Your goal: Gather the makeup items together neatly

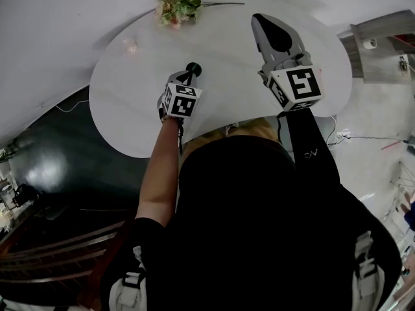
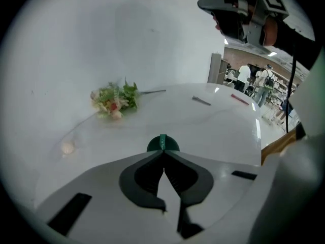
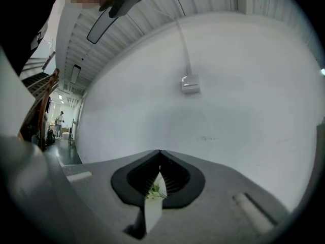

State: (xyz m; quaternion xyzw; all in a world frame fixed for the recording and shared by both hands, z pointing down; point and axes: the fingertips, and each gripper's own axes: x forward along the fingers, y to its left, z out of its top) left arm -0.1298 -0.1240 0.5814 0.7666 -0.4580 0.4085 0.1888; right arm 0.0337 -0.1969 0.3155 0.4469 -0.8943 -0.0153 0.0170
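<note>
White oval table [image 1: 123,118] carries a small pale pink round item [image 1: 131,45] near a pink-and-green flower bouquet [image 1: 176,8]. Well apart from these lie a thin dark stick [image 2: 201,100] and a thin red stick [image 2: 239,99] (left gripper view only). The left gripper [image 1: 190,74] has its jaws pressed together, pinching a dark green round item [image 2: 163,143] at the tips. The right gripper [image 3: 160,152] has its jaws together with nothing in them and faces the white wall [image 3: 238,100].

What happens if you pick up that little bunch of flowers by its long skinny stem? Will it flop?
Probably a bit. The flower bunch has a bushy head on a thin stem, so the head would likely droop. It looks light, so lifting should be easy. The petals seem soft and may crush if squeezed.
</note>
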